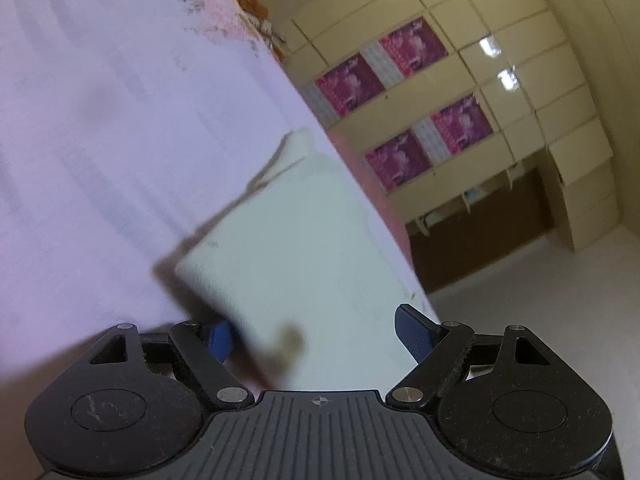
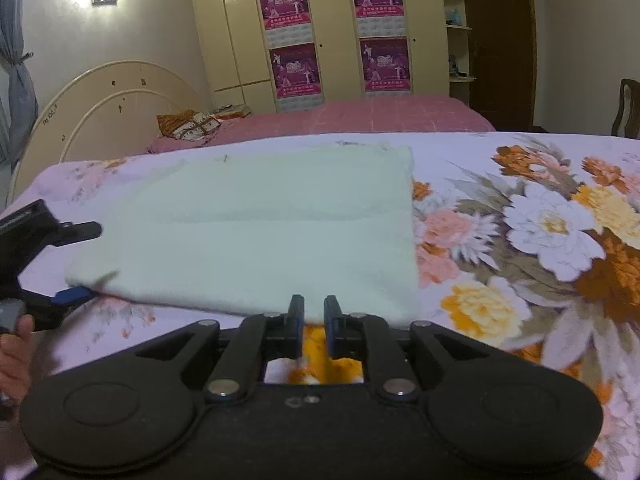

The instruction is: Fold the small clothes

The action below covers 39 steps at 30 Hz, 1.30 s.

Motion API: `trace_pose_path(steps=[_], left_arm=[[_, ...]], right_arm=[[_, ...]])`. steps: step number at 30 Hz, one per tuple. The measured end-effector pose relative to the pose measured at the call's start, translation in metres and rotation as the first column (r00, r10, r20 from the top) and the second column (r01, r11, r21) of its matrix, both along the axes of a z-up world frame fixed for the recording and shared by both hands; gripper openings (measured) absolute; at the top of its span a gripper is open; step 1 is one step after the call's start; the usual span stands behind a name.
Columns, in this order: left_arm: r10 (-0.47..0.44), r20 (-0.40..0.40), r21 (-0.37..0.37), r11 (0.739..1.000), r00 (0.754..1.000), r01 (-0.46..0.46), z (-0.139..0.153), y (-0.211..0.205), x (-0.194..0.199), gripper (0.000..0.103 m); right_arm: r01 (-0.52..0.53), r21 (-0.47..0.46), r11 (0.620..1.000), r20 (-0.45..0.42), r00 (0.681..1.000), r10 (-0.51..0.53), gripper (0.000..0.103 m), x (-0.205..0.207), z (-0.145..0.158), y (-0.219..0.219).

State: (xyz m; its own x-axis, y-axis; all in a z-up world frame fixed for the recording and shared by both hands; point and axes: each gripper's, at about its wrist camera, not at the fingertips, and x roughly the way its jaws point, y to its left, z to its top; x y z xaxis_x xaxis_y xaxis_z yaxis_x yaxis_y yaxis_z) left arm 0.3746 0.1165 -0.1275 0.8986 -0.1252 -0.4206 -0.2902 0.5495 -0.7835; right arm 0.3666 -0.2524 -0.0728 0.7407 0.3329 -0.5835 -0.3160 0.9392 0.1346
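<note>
A pale mint-green cloth point(image 2: 256, 232) lies folded flat on the floral bedsheet point(image 2: 520, 240). In the left wrist view the same cloth point(image 1: 296, 248) fills the centre. My left gripper point(image 1: 316, 332) is open, its blue fingers astride the cloth's near edge, one finger partly under the cloth. It also shows at the left of the right wrist view point(image 2: 76, 264), straddling the cloth's left end. My right gripper point(image 2: 312, 316) has its jaws nearly together at the cloth's near edge, a narrow gap between them with no cloth visibly in it.
The bed's far edge point(image 1: 360, 184) drops to a pink bed point(image 2: 380, 116) beyond. A cream wardrobe point(image 2: 332, 28) with magenta posters stands behind. A headboard point(image 2: 108, 100) and a folded orange cloth point(image 2: 188, 124) are at the back left. A person's hand point(image 2: 12, 352) holds the left gripper.
</note>
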Motion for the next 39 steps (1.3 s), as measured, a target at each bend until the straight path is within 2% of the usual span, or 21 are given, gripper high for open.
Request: trace_pose_path(steps=[1,5,7,15,16,17,18,20,22,24,28,30,31,34,36,39], left_arm=[[0.001,0.009,-0.006,1.000,1.000,-0.001,-0.001,0.001,0.005,0.082],[0.046,0.001,-0.057,0.997,0.999,-0.046,-0.012,0.016,0.024,0.055],[0.067,-0.010,-0.068,0.995,0.998,-0.067,-0.014,0.025,0.036,0.049],[0.079,0.008,-0.038,0.996,0.997,-0.079,-0.016,0.030,0.069,0.049],[0.077,0.004,-0.031,0.997,0.997,-0.077,-0.015,0.031,0.072,0.043],[0.072,-0.015,-0.020,0.997,0.997,-0.073,-0.015,0.032,0.075,0.025],[0.065,-0.037,-0.022,0.998,0.997,-0.066,-0.016,0.035,0.077,0.016],[0.062,-0.031,-0.060,0.996,0.998,-0.063,-0.020,0.041,0.074,0.015],[0.048,-0.028,-0.038,0.998,0.998,-0.049,-0.019,0.041,0.074,0.013],[0.045,-0.039,-0.031,0.998,0.998,-0.046,-0.020,0.043,0.072,0.013],[0.012,-0.080,0.043,0.999,0.997,-0.009,-0.010,0.038,0.081,0.013],[-0.026,-0.040,0.110,0.993,0.999,0.031,0.009,0.031,0.079,0.012],[-0.056,-0.013,0.154,0.986,0.998,0.057,0.022,0.025,0.079,0.007],[-0.167,-0.013,0.309,0.937,0.986,0.162,0.059,-0.002,0.091,0.007],[-0.241,-0.045,0.413,0.879,0.969,0.238,0.081,-0.026,0.103,0.007],[-0.328,-0.091,0.496,0.804,0.940,0.328,0.101,-0.061,0.117,0.007]], right_arm=[[-0.010,0.015,1.000,-0.004,1.000,0.010,0.011,0.004,0.000,0.003],[-0.051,0.073,0.996,-0.008,0.999,0.052,0.008,0.032,0.001,0.020],[-0.067,0.102,0.993,-0.006,0.998,0.068,0.007,0.049,0.002,0.031],[-0.099,0.106,0.989,0.000,0.995,0.099,0.007,0.104,-0.006,0.079],[-0.104,0.101,0.989,0.001,0.995,0.105,0.007,0.106,-0.008,0.083],[-0.111,0.100,0.989,0.001,0.994,0.111,0.007,0.108,-0.009,0.087],[-0.119,0.097,0.988,0.003,0.993,0.119,0.007,0.109,-0.010,0.090],[-0.135,0.070,0.988,0.000,0.991,0.135,0.007,0.110,-0.015,0.098],[-0.140,-0.006,0.990,-0.060,0.988,0.139,0.002,0.116,-0.031,0.108],[-0.152,-0.033,0.988,-0.021,0.988,0.151,0.001,0.110,-0.035,0.111],[-0.143,-0.013,0.990,-0.031,0.989,0.143,0.001,0.109,-0.035,0.110],[-0.135,0.005,0.991,-0.039,0.990,0.135,0.001,0.109,-0.035,0.110],[-0.133,0.008,0.991,-0.040,0.990,0.134,0.001,0.107,-0.034,0.109],[-0.139,0.011,0.990,-0.040,0.989,0.140,0.001,0.111,-0.030,0.107],[-0.131,0.041,0.991,-0.037,0.990,0.132,0.001,0.112,-0.026,0.100],[-0.042,0.165,0.985,-0.007,0.999,0.044,0.016,0.106,-0.014,0.065]])
